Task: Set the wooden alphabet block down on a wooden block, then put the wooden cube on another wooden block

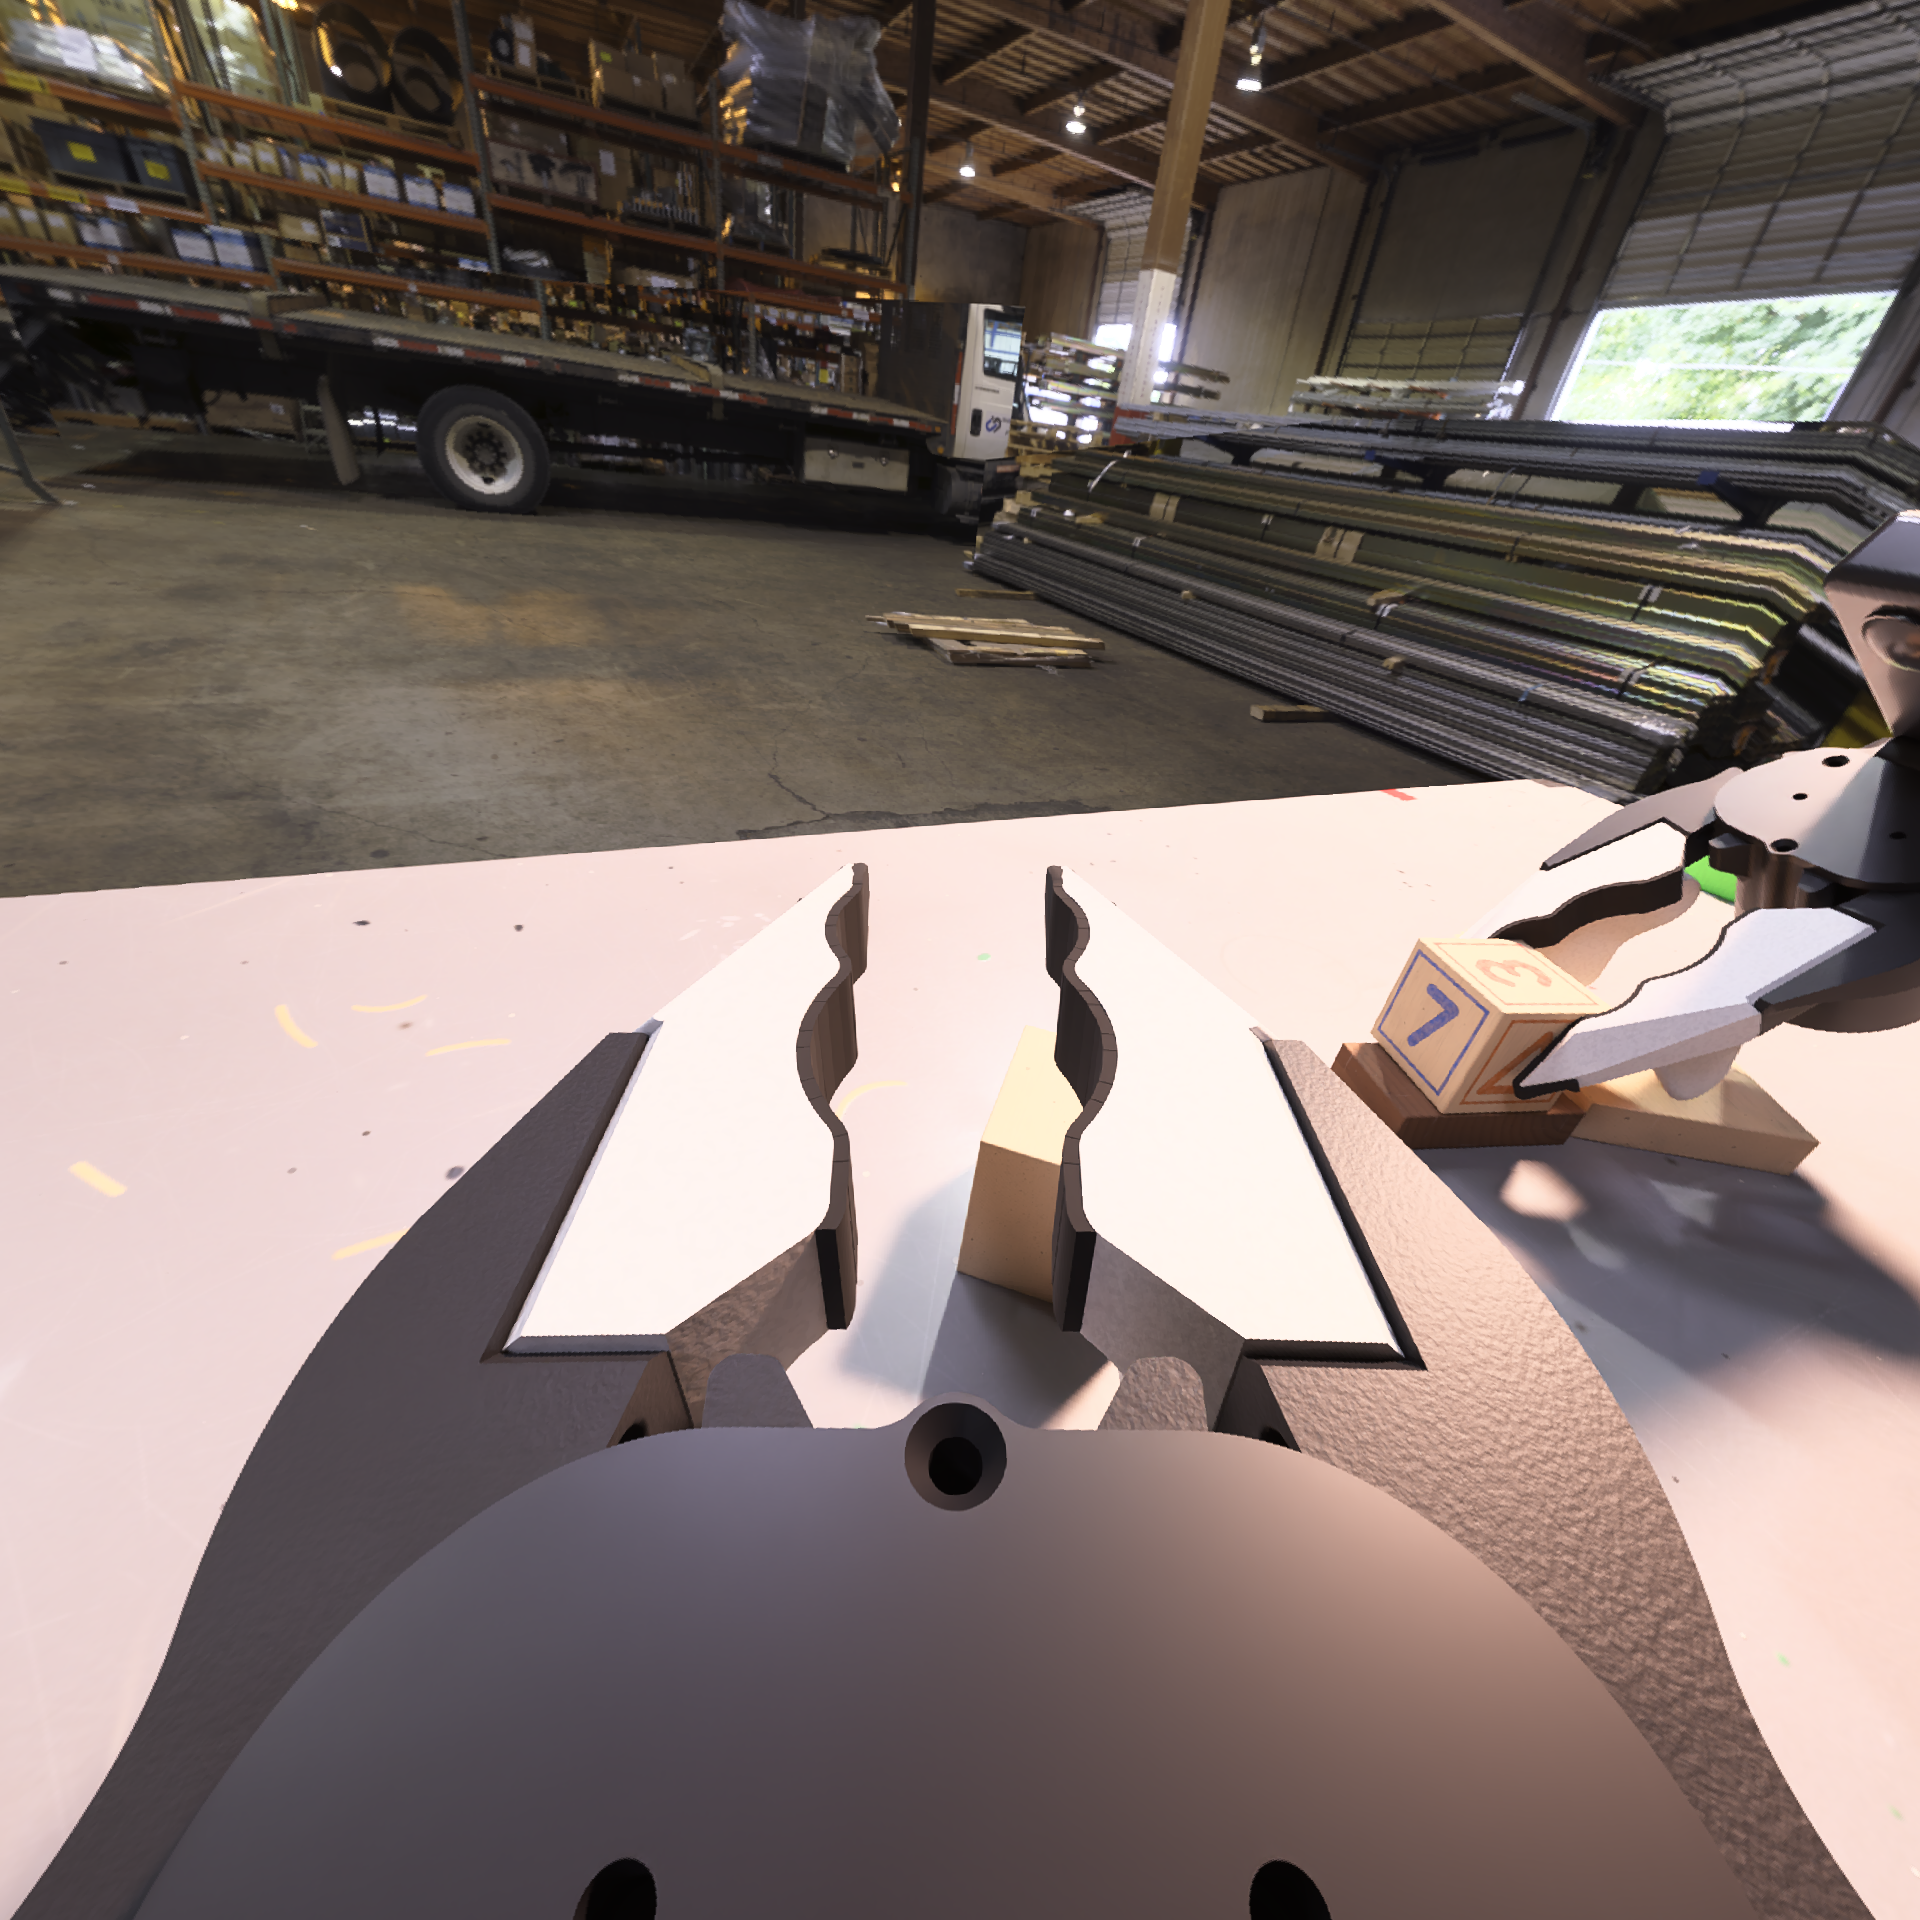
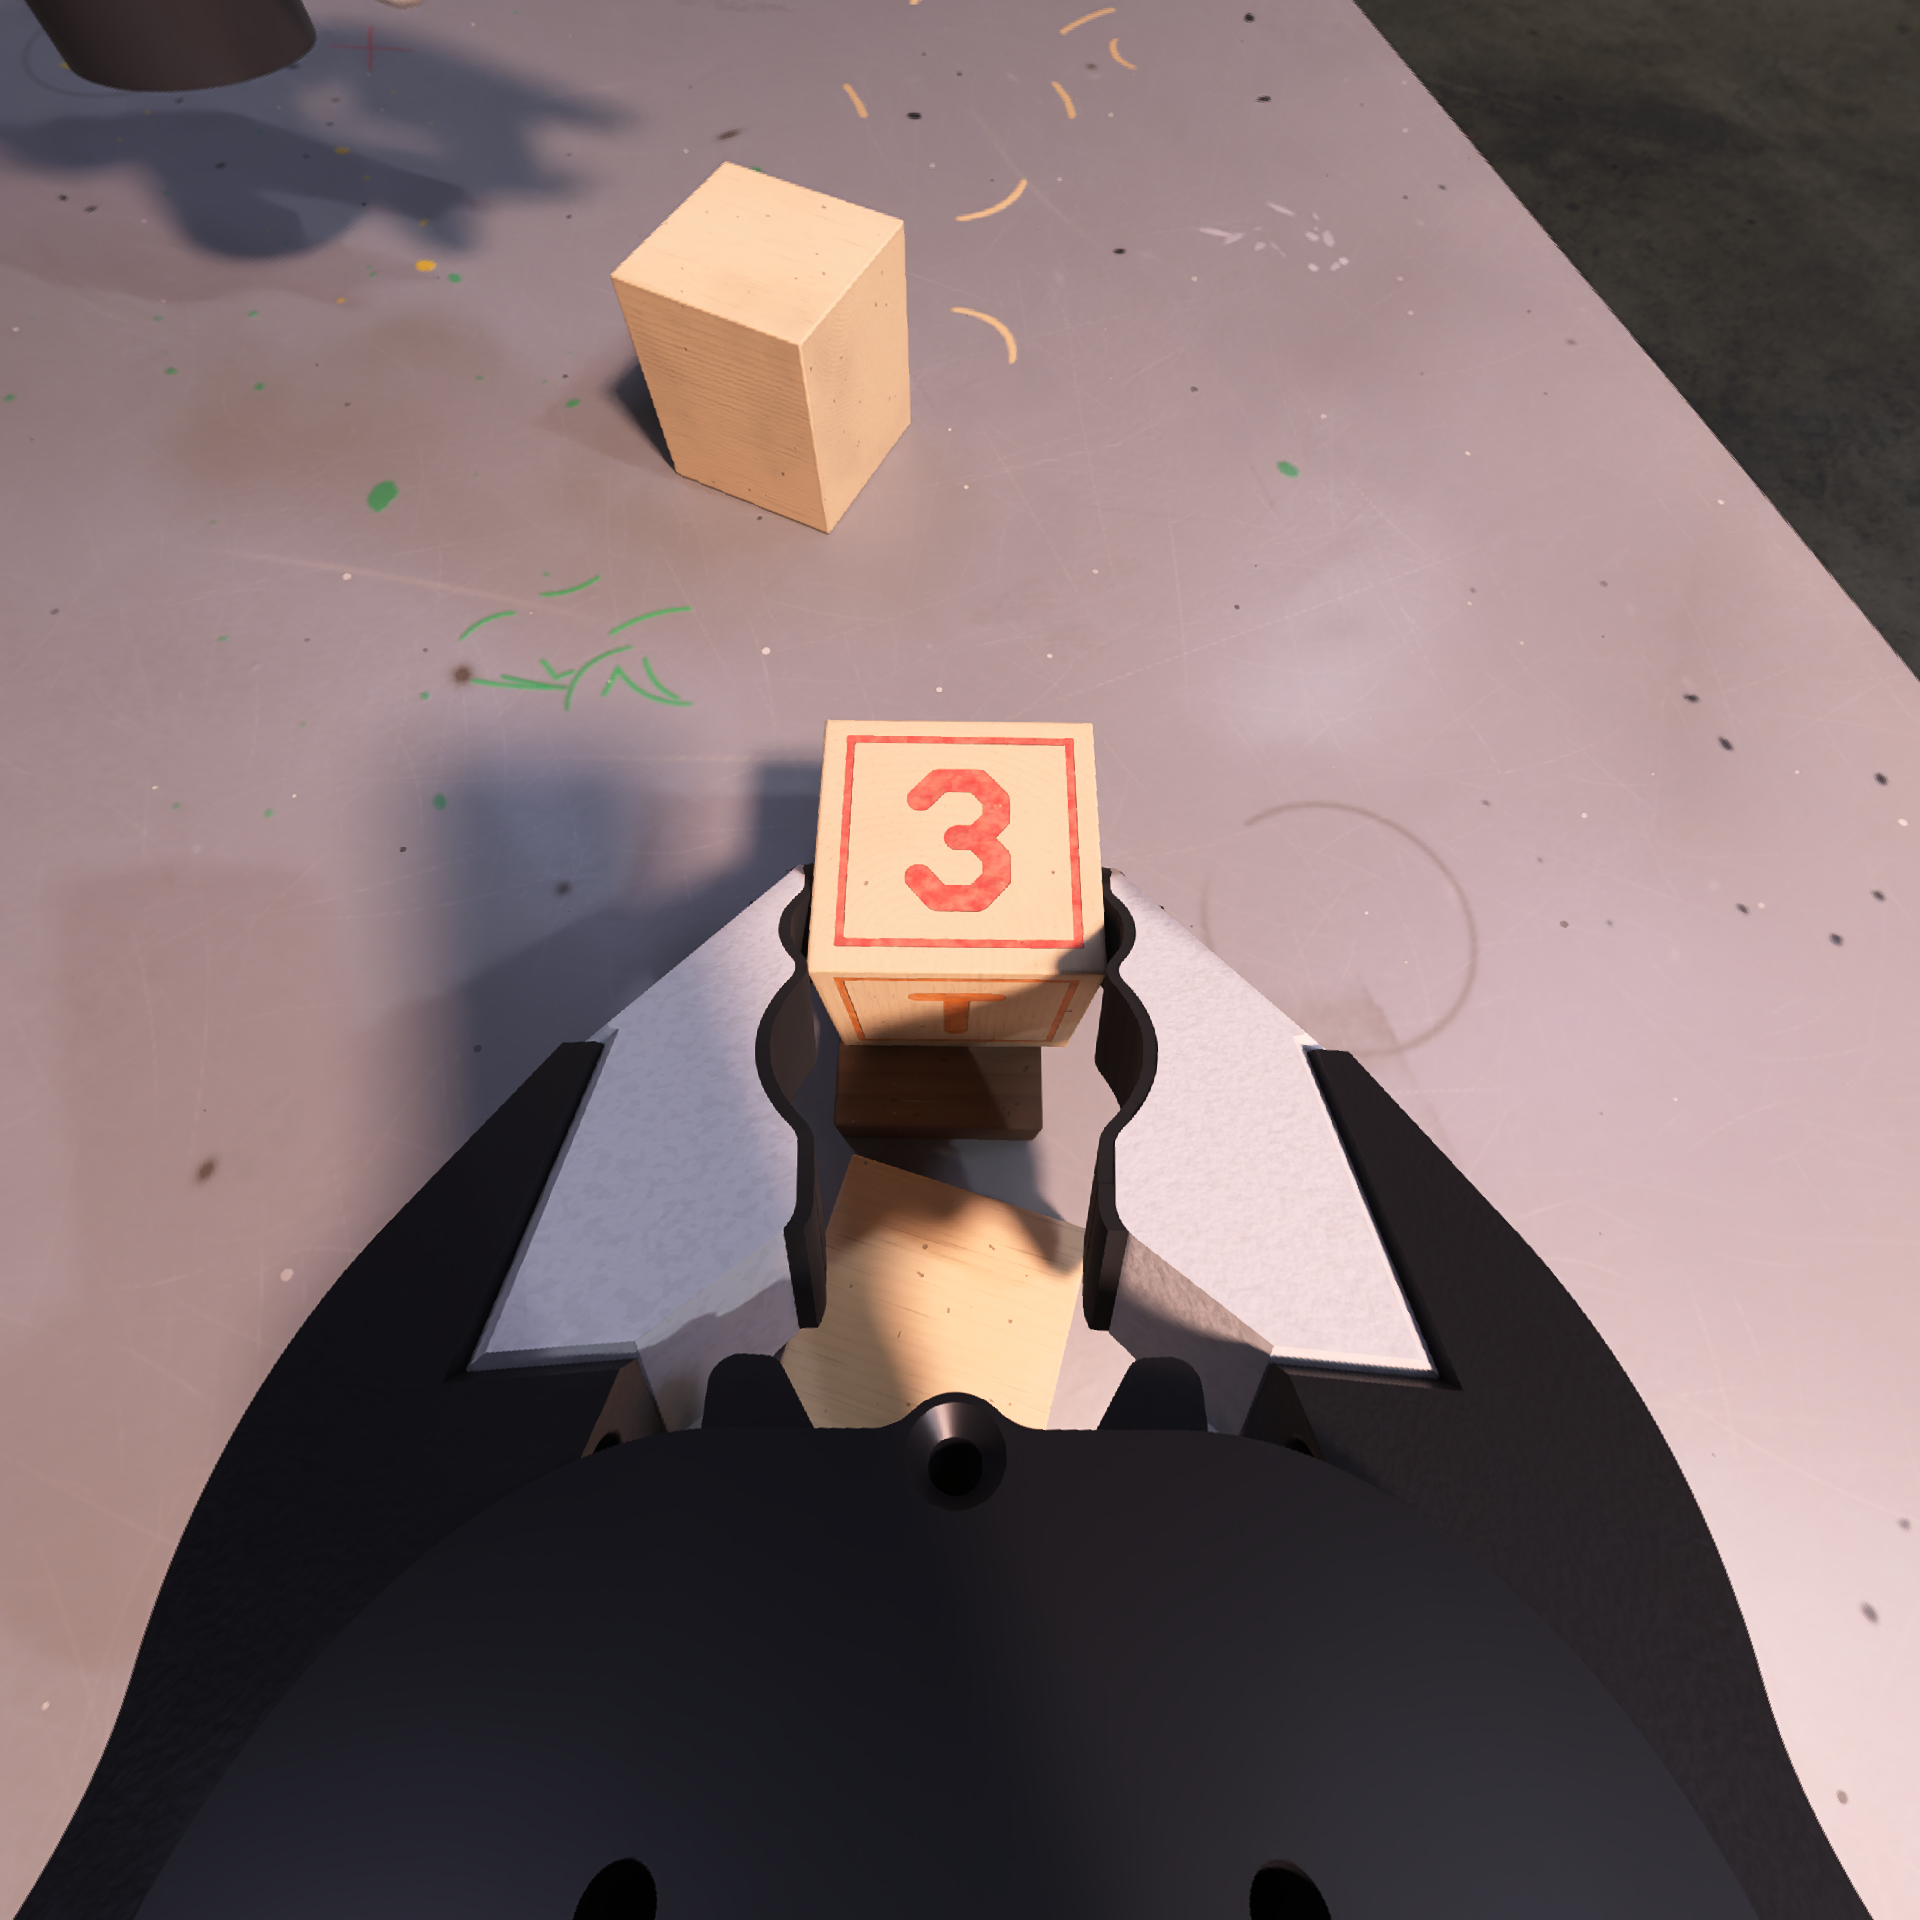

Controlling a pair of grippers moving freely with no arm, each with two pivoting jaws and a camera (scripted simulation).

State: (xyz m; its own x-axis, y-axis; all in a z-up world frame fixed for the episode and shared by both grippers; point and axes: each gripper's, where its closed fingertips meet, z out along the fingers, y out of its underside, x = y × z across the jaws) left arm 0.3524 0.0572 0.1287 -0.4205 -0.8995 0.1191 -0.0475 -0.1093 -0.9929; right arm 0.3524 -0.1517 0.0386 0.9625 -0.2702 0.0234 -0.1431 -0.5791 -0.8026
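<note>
The wooden alphabet block (image 2: 956,862), with red and blue printed faces, sits between the fingers of my right gripper (image 2: 956,883), which is shut on it. The block is on or just above a small dark brown wooden block (image 2: 935,1096). A pale flat wooden block (image 2: 935,1278) lies beside that, under the gripper. The left wrist view shows the same stack (image 1: 1475,1023) at the right with the right gripper (image 1: 1512,1008) around it. The plain pale wooden cube (image 2: 769,343) stands alone. My left gripper (image 1: 956,894) is open and empty; the cube (image 1: 1013,1164) shows through its gap, partly hidden.
The grey speckled table (image 2: 1455,623) has its edge at the upper right of the right wrist view. The left gripper's dark body (image 2: 177,42) shows at the top left there. In the left wrist view the far table edge (image 1: 416,883) runs beyond my fingers.
</note>
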